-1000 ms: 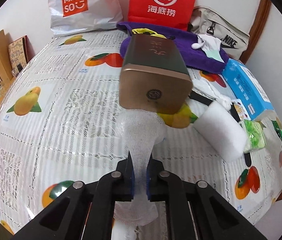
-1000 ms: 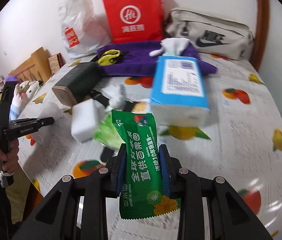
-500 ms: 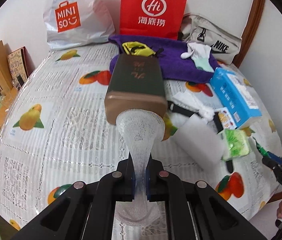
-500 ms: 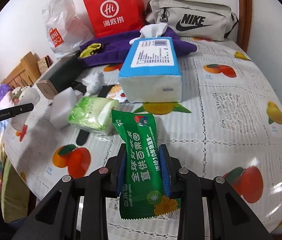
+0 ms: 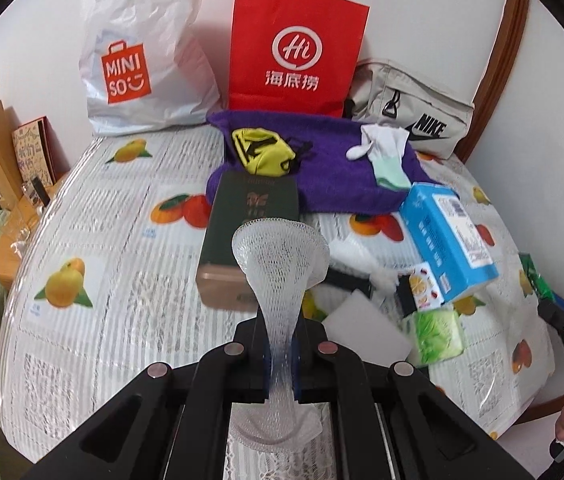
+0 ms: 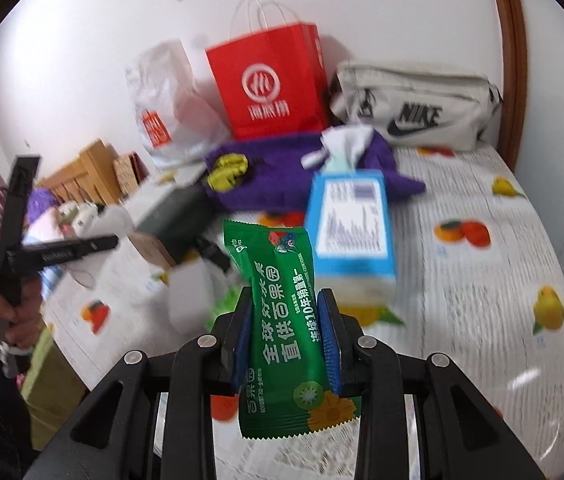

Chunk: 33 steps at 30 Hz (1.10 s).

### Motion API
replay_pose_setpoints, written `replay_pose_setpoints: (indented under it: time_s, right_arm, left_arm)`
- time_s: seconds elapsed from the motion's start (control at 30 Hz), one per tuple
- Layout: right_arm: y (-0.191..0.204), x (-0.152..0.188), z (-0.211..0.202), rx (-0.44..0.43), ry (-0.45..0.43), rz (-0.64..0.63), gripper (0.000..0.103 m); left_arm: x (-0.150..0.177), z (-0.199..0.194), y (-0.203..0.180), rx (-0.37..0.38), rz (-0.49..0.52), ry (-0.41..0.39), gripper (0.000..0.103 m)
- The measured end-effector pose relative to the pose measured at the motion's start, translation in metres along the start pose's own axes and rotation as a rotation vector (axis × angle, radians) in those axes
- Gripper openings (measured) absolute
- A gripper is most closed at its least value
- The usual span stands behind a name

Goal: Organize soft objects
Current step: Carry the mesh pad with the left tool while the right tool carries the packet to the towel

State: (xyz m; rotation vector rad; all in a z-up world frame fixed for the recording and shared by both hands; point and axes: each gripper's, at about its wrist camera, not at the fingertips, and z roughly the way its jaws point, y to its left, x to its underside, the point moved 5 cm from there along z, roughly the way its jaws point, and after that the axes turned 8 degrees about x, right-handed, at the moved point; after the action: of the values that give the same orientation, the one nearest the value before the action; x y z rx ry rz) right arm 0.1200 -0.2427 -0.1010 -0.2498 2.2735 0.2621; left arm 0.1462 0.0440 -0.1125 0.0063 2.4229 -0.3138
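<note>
On the fruit-print table cover (image 5: 94, 216), going left to right, stand one white MINISO bag (image 5: 142, 60), one red paper bag (image 5: 296, 52) and one grey Nike bag (image 5: 414, 116) along the wall. In front of them lies one purple towel (image 5: 334, 184) bearing one yellow-black item (image 5: 264, 152) and one white-and-mint cloth (image 5: 386, 156). Nearer sit one dark green box (image 5: 250, 232), one white sponge block (image 5: 362, 332), one green-wrapped tissue pack (image 5: 438, 332) and one blue tissue box (image 5: 448, 236).

The left gripper (image 5: 281, 356) is pinched tight on one white foam net sleeve (image 5: 278, 264), which flares above the jaws, off the table. The right gripper (image 6: 285, 336) is closed narrowly on one green snack packet (image 6: 278, 320), held upright in the air above the table's near edge; this view is blurred. Each view shows the other gripper held in a hand at its edge.
</note>
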Motion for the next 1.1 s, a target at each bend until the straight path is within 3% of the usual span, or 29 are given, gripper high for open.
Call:
replay_pose_setpoints:
  time_s: [0.7, 1.1]
  right_arm:
    - [0.003, -0.111, 0.063, -0.004, -0.038, 0.018, 0.031]
    - [-0.009, -0.156, 0.129, 0.001, -0.012, 0.009, 0.031]
  left_arm:
    - [-0.071, 0.039, 0.002, 0.025, -0.01, -0.005, 0.007]
    - [-0.106, 0.08, 0.011, 0.034, -0.046, 0.015, 0.007]
